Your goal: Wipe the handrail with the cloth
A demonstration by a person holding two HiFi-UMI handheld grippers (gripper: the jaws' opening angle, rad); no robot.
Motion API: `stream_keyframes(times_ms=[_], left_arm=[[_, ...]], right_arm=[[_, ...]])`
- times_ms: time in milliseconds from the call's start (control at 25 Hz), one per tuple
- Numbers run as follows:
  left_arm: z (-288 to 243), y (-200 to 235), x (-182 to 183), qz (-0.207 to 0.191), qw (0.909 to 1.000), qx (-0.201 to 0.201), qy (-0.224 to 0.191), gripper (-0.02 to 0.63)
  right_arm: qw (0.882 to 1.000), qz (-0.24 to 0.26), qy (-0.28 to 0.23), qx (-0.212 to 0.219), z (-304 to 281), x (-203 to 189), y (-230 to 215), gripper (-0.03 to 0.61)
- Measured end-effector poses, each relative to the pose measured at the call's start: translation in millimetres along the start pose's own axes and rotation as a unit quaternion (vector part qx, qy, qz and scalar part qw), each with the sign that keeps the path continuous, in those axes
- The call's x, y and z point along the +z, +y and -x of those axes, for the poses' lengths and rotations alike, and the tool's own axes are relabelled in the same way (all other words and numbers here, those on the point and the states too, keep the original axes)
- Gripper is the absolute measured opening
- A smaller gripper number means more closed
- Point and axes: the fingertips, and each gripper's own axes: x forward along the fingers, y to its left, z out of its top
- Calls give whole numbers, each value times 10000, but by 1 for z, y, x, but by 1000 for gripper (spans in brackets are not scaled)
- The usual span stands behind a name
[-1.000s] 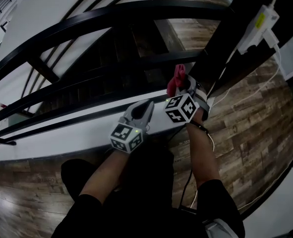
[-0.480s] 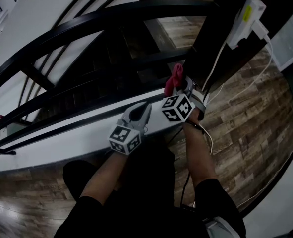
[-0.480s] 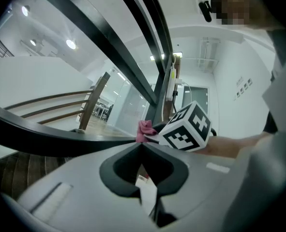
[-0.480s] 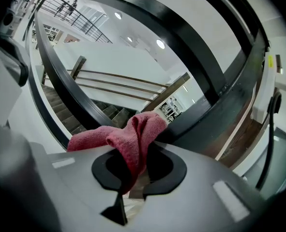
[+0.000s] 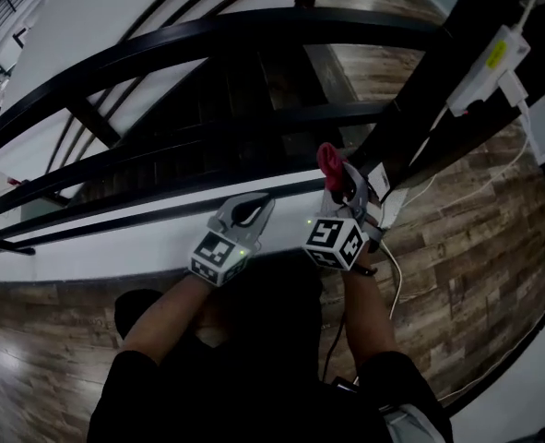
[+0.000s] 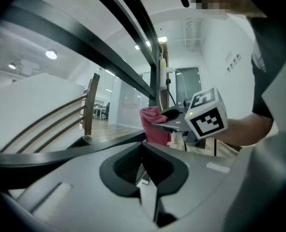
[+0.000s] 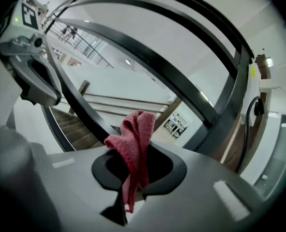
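Head view looks steeply down on the wood-plank floor point(image 5: 466, 210), which fills the right side and the bottom left corner. Across the top sweeps the black handrail point(image 5: 207, 33), a broad curved bar running from the left edge toward the upper right. Thinner black rails run under it, and a white ledge point(image 5: 115, 243) runs along below them. A dark post point(image 5: 420, 109) stands at the right end of the railing, and a white power adapter point(image 5: 489, 63) sits against it with a white cable point(image 5: 521, 160) trailing down to the floor.

Your two forearms reach up from the bottom of the frame, side by side.

Your left gripper point(image 5: 258, 206) sits over the white ledge, just beside your right one. In the left gripper view its jaws are pressed together with nothing between them.

Your right gripper point(image 5: 343, 181) points toward the foot of the post. Its jaws are clamped on the red cloth point(image 5: 328, 160), which sticks up out of them in a bunched fold. In the right gripper view a strip of it hangs down through the seam.

From the head view, the cloth sits low, near the lower rails and the post, well below the handrail and not touching it.
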Motion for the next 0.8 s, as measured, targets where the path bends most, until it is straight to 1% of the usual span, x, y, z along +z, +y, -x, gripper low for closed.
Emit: stream_keyframes(times_ms=[40, 80, 160, 200, 280, 360, 440, 480, 560, 680, 800], left_arm=[[10, 5, 2, -56, 10000, 34, 35, -2], [23, 14, 3, -19, 9999, 140, 66, -2], [51, 38, 4, 163, 9984, 520, 128, -2], [68, 51, 5, 184, 9970, 728, 181, -2], [103, 74, 6, -37, 9937, 1066, 347, -2], [142, 91, 8, -268, 9899, 1307, 483, -2], [186, 106, 7, -328, 9855, 1595, 474, -2], [210, 115, 4, -345, 9818, 1809, 460, -2], [263, 137, -4, -352, 9711, 2321, 435, -2], [344, 176, -18, -135, 9529, 3017, 277, -2], [419, 210, -26, 59, 9380, 3465, 55, -2]], right_arm=[[9996, -38, -255, 138, 5, 15, 11, 46], [9983, -49, -503, 280, 9, 31, 21, 46], [9935, -57, -959, 608, 18, 61, 45, 46], [9897, -91, -1186, 797, 22, 77, 58, 46], [9794, -150, -1619, 1200, 31, 110, 87, 46], [9669, -140, -1991, 1588, 43, 143, 118, 46], [9525, -131, -2333, 1954, 59, 174, 149, 46], [9447, -103, -2490, 2130, 69, 188, 166, 46], [9298, 40, -2775, 2420, 87, 217, 203, 46], [9107, 262, -3079, 2742, 106, 258, 262, 46], [8933, 466, -3327, 2987, 123, 297, 318, 46]])
